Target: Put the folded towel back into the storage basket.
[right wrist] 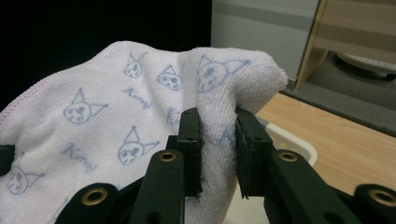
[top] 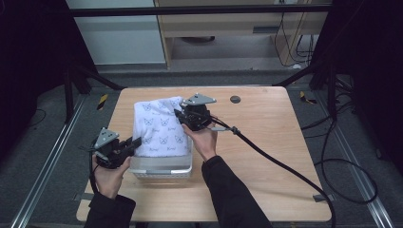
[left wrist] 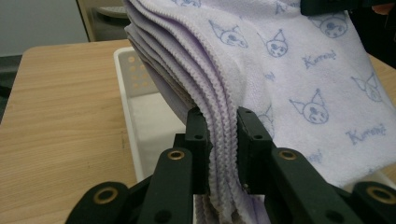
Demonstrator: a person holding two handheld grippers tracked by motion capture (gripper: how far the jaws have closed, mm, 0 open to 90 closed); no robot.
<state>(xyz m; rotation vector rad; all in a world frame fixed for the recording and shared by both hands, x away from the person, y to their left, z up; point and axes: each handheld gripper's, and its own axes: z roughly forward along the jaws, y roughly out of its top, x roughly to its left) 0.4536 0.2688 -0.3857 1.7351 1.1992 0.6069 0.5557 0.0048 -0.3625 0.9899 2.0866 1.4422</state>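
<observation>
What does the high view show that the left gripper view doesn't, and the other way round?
The high view takes in the whole table, both hands, the right gripper on the towel's far corner, a trailing cable and the floor. The left gripper view shows close up the towel's stacked folded edges pinched between the left gripper jaws, plus holes in the basket wall. Both show the printed towel over the white basket on the wooden table.
</observation>
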